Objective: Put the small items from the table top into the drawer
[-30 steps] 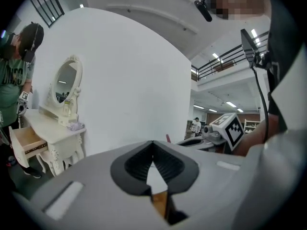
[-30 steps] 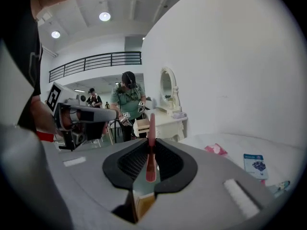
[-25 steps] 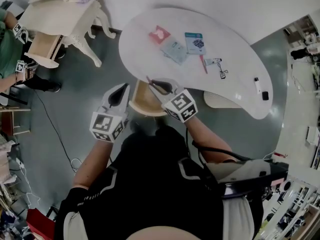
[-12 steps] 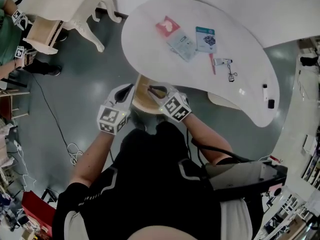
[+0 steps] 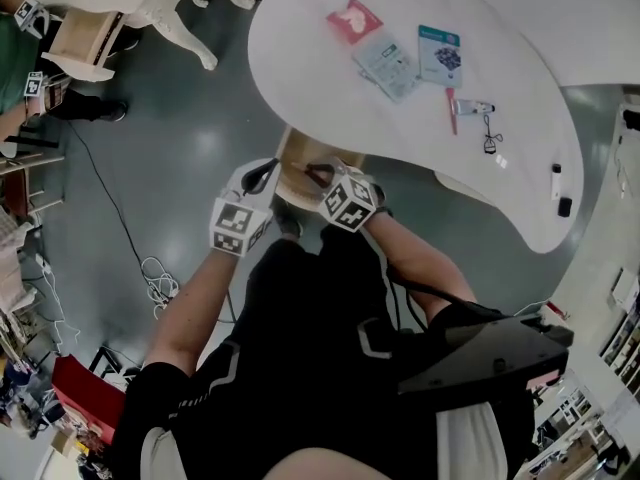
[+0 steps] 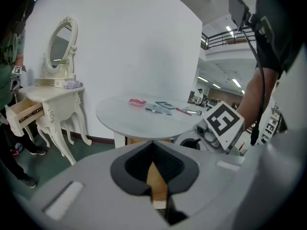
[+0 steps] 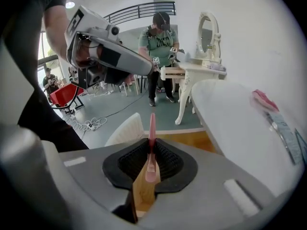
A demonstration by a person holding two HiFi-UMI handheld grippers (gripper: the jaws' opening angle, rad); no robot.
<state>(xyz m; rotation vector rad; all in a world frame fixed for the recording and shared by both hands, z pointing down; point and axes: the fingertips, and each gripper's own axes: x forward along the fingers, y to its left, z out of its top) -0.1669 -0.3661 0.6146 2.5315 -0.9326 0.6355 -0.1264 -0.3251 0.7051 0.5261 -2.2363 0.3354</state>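
Note:
My right gripper (image 5: 320,174) (image 7: 151,152) is shut on a thin pink stick (image 7: 152,128) that points forward out of the jaws. It hangs over the open wooden drawer (image 5: 298,158) (image 7: 194,140) under the white curved table (image 5: 300,78). My left gripper (image 5: 266,173) (image 6: 153,150) is beside it at the drawer's left edge, shut with nothing in it. On the table top lie a red packet (image 5: 352,20), a grey packet (image 5: 388,64), a blue card (image 5: 440,53), a red pen (image 5: 452,110), a small clip (image 5: 478,107) and small scissors (image 5: 490,142).
Two small dark and white items (image 5: 560,190) lie at the table's right end. A white dressing table (image 6: 53,92) with a mirror and an open drawer stands at the left, with a person in green (image 7: 160,47) by it. A cable (image 5: 155,278) lies on the floor.
The table and drawer have slid up and right in the head view. Both grippers have stayed at the drawer, and the right one has kept its grip on the pink stick.

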